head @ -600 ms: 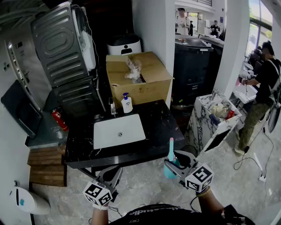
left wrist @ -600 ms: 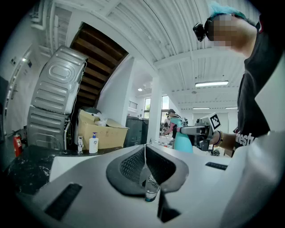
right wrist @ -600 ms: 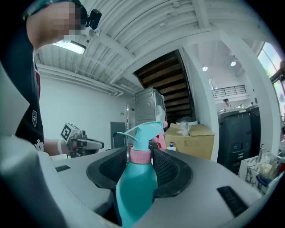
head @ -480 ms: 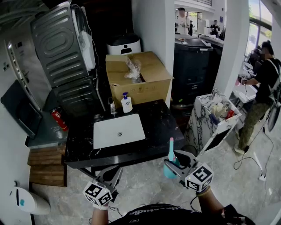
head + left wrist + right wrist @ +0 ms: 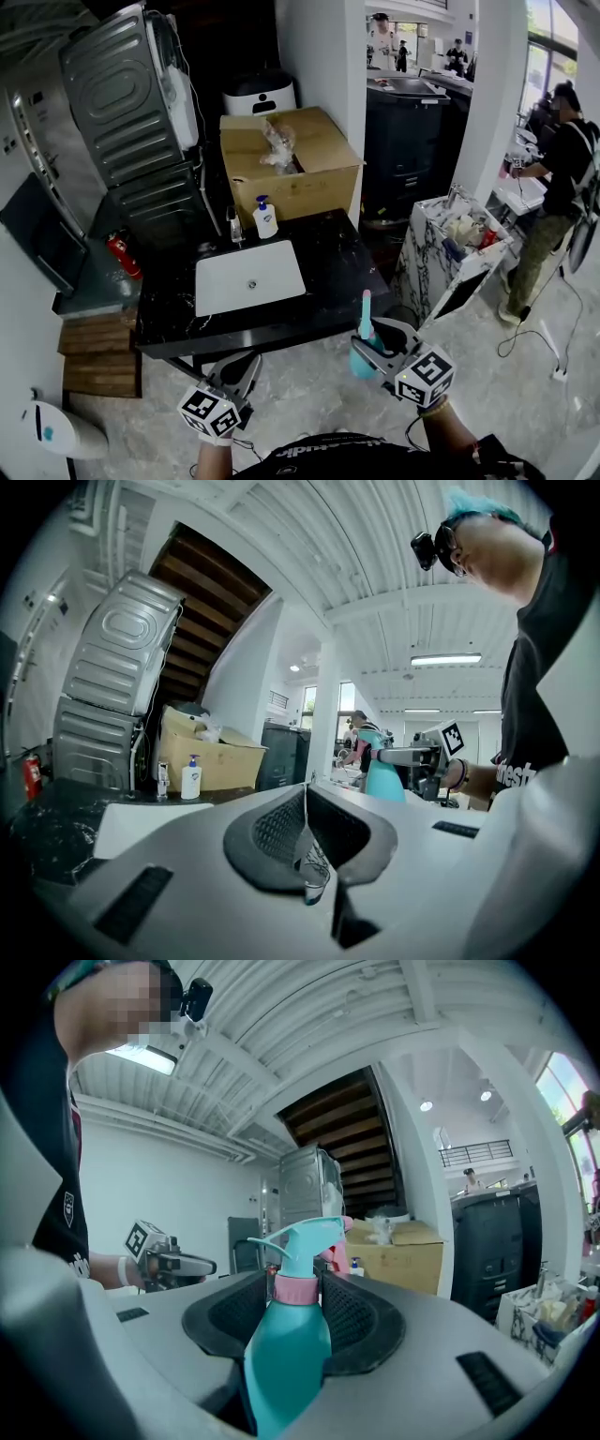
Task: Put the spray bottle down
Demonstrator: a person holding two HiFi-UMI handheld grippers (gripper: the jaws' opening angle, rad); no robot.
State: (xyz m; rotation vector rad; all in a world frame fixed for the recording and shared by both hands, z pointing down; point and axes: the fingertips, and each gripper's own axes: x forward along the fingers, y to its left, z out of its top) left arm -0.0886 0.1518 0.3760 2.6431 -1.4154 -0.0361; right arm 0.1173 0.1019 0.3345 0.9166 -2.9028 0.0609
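A teal spray bottle [image 5: 364,319] with a pink collar stands upright between the jaws of my right gripper [image 5: 375,349], in the air just in front of the black counter's [image 5: 333,267] near edge. In the right gripper view the bottle [image 5: 286,1363] fills the gap, and the right gripper [image 5: 295,1302] is shut on its shoulder and neck. My left gripper [image 5: 236,367] hovers lower left, below the counter's front edge. In its own view the left gripper [image 5: 305,803] has its jaws together and holds nothing I can make out. That view shows the bottle [image 5: 382,775] off to the right.
A white sink [image 5: 248,277] is set into the counter, with a soap pump bottle [image 5: 264,218] behind it. A cardboard box [image 5: 291,173] and a tilted washing machine [image 5: 122,94] stand behind. A marble-patterned cabinet [image 5: 459,244] and a person [image 5: 558,187] are at the right.
Both grippers keep their places and the bottle stays in the right one. Only the head view has shifted slightly.
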